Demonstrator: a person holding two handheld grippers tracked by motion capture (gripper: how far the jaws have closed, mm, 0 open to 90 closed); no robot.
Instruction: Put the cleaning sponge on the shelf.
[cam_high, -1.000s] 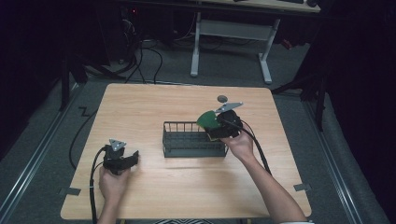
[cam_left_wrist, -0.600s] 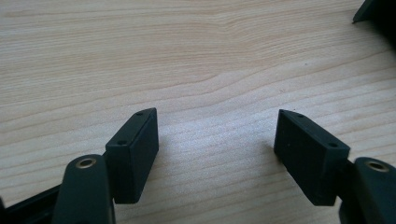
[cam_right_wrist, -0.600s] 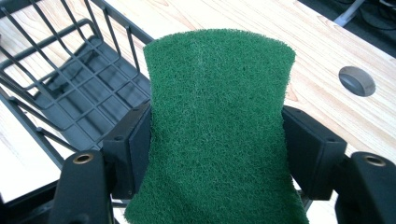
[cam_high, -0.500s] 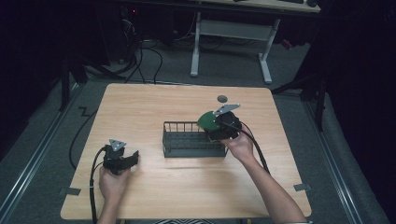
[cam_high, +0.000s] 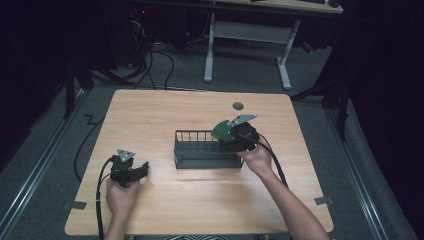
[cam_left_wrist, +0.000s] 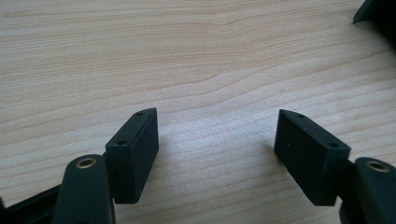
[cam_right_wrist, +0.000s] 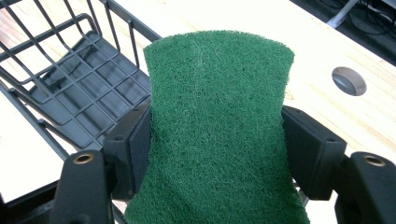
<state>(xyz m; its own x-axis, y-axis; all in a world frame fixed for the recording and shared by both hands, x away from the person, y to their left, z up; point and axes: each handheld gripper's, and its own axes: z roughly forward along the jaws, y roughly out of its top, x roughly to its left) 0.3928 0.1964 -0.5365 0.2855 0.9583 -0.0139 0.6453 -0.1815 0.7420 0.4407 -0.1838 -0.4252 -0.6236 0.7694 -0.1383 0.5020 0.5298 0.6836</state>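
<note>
Right gripper view: green scouring pad (cam_right_wrist: 217, 126) over wire basket (cam_right_wrist: 70, 84), lower edge cut off.

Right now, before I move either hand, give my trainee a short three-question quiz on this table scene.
1. What does the right gripper hold?
2. True or false: the left gripper holds something.
3. Where is the green pad relative to the black wire basket: A inside on its floor, B above its right end, C on the bare wooden table?

Key: 1 a green fibrous scouring pad, pinched by its sides. 2 false, open over bare wood. 3 B.
</note>
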